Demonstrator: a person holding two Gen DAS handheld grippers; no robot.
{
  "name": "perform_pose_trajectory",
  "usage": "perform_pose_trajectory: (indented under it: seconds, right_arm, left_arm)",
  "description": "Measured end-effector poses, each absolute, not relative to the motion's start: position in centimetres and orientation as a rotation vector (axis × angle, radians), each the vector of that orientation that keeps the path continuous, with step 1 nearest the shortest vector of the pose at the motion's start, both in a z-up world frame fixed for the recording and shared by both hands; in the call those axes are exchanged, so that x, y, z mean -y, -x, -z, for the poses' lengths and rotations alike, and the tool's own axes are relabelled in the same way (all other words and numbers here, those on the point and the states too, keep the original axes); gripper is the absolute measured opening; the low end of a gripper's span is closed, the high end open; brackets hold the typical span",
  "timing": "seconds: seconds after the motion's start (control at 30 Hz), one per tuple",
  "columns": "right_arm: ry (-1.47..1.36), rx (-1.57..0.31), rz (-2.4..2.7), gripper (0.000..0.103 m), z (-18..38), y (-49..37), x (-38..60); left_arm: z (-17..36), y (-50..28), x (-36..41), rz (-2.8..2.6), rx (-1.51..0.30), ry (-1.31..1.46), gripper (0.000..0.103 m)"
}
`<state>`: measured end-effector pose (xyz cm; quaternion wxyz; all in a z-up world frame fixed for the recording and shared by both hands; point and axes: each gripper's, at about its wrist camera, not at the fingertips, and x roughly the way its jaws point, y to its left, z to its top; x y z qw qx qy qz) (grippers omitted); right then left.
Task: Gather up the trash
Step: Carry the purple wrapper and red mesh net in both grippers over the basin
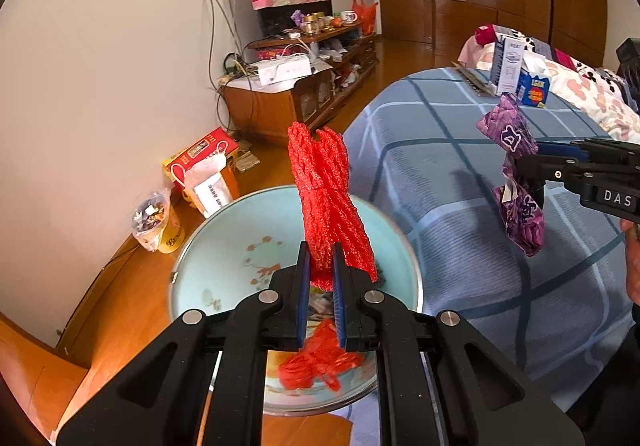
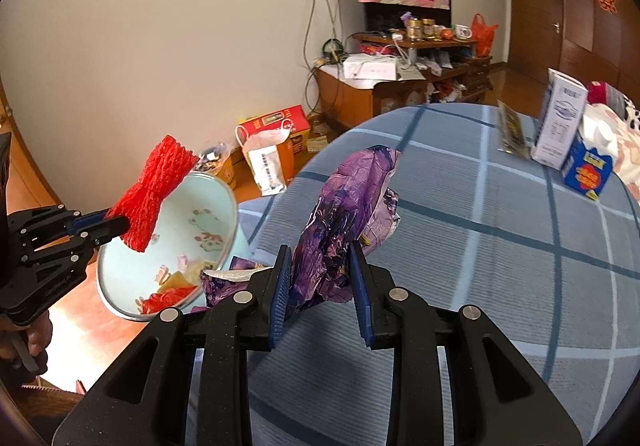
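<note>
my left gripper (image 1: 320, 286) pinches a red foam net (image 1: 326, 186) at its soft, squashy waist, above the pale blue basin (image 1: 208, 266). my right gripper (image 2: 320, 286) clamps a light, crinkly purple wrapper (image 2: 344, 214) over the checked bedspread (image 2: 500, 246); it feels slippery.
</note>
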<state>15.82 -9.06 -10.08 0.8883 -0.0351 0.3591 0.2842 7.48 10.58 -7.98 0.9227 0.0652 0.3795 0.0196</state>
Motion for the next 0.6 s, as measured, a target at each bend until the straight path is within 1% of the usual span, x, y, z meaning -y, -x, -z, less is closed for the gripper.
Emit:
perform_pose_trajectory:
  seconds: [0.6]
  right_arm:
    - [0.140,-0.757,-0.659,0.030,10.4,-15.1,4.0]
  left_arm:
    - [8.4,-6.1,-14.4,-0.110,-0.786,-0.099,0.010]
